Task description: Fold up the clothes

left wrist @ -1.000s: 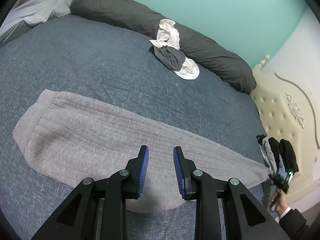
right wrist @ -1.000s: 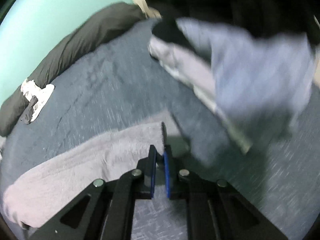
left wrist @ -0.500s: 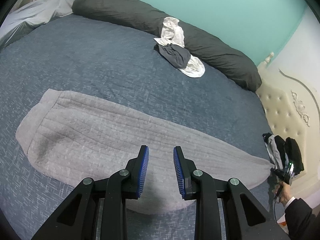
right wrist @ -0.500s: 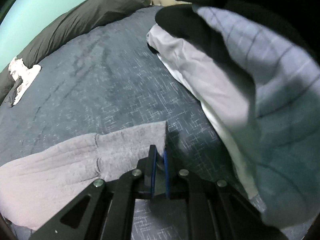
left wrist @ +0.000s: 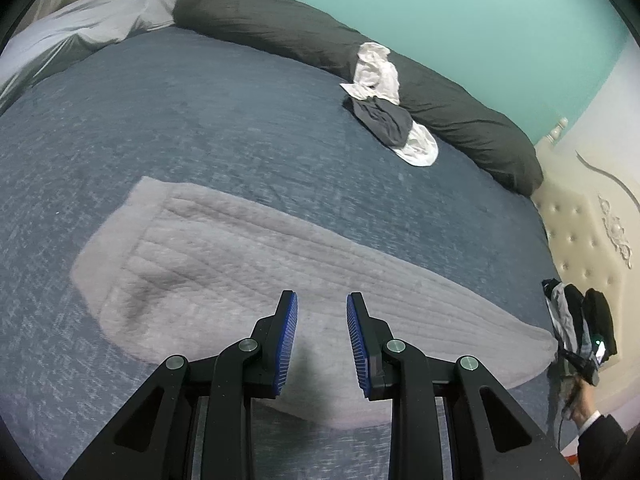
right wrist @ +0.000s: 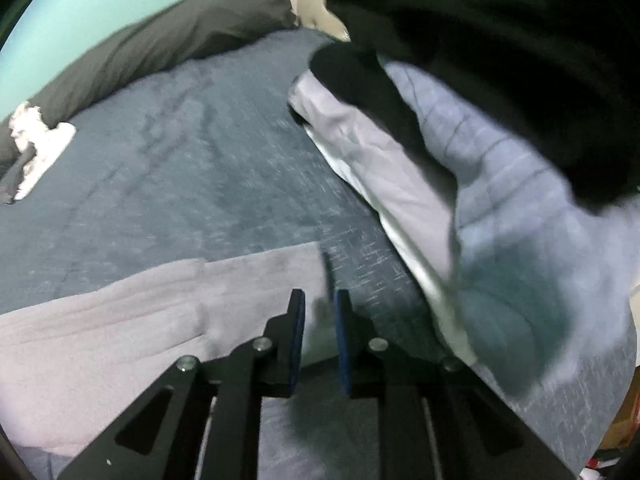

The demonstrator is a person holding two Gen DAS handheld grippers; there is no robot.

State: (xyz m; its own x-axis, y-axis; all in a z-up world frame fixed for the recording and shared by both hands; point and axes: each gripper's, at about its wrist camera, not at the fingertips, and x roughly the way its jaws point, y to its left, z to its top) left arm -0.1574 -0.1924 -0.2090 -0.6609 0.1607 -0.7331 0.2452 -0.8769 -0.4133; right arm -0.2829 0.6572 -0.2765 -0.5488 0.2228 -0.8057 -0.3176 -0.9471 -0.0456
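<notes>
The garment (left wrist: 248,276) lies across the bed (left wrist: 200,120); crumpled clothes (left wrist: 384,104) behind it, against the bolster (left wrist: 304,40).

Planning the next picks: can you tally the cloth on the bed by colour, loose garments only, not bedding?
Light grey: 1, the ribbed garment laid flat under the left tongs.
White: 1 crumpled bunch; whether it is one piece is unclear.
Dark grey: 1, a small garment lying on the white.
Mixed black and pale pile: separate pieces not countable.
Total: 3, plus the pile.
</notes>
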